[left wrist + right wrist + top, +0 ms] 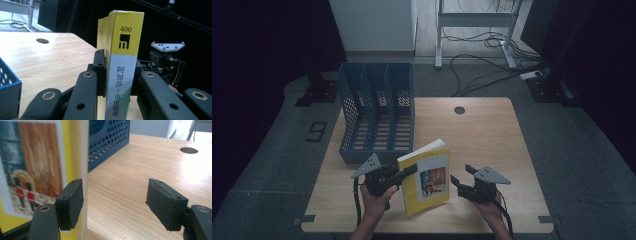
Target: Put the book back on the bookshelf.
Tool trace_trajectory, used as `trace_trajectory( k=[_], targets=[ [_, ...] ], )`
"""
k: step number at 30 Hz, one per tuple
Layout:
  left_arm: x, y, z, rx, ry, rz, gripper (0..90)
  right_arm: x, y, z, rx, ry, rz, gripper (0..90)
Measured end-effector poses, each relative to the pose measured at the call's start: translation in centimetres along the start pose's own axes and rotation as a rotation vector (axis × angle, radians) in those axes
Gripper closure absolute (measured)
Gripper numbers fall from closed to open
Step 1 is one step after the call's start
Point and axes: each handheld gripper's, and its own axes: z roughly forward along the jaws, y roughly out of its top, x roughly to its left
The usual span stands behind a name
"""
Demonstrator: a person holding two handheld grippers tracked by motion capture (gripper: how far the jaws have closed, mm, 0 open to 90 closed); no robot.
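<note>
1. A blue file rack point(377, 107) with three slots stands at the back left of the table point(492, 135), its open side toward the person. A corner of it also shows at the lower left of the left gripper view point(7, 95), and its perforated wall behind the book in the right gripper view point(108, 137).
2. The left gripper point(411, 170) sits in the person's left hand point(374, 200), just in front of the rack. Its jaws are clamped on the book's spine, one on each cover; the left gripper view shows them pressing both sides of the spine.
3. The book point(426, 176) is a yellow paperback, standing upright near the front middle of the table, between the two grippers. Its front cover, with a picture, faces the right gripper. The spine point(123, 67) is yellow above and pale below.
4. The right gripper point(463, 175) is just right of the book, with its jaws spread wide and nothing pressed between them. In the right gripper view one jaw lies close by the book's fore edge point(80, 157); whether it touches is unclear. The other jaw stands well apart over bare wood.
5. A round hole point(459, 110) lies in the table's far edge.
</note>
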Motion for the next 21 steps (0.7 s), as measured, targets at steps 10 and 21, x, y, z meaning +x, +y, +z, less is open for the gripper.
trace_trajectory(
  k=[10, 21],
  targets=[
    [0.2, 0.3, -0.8, -0.03, 0.016, -0.006, 75.4, -0.6, -0.7, 0.7, 0.055, -0.009, 0.012, 28.8],
    [0.5, 0.7, -1.7, -0.063, 0.022, -0.025, 75.3, -1.1, -1.4, 1.4, 0.124, -0.064, 0.023, 28.8]
  ],
)
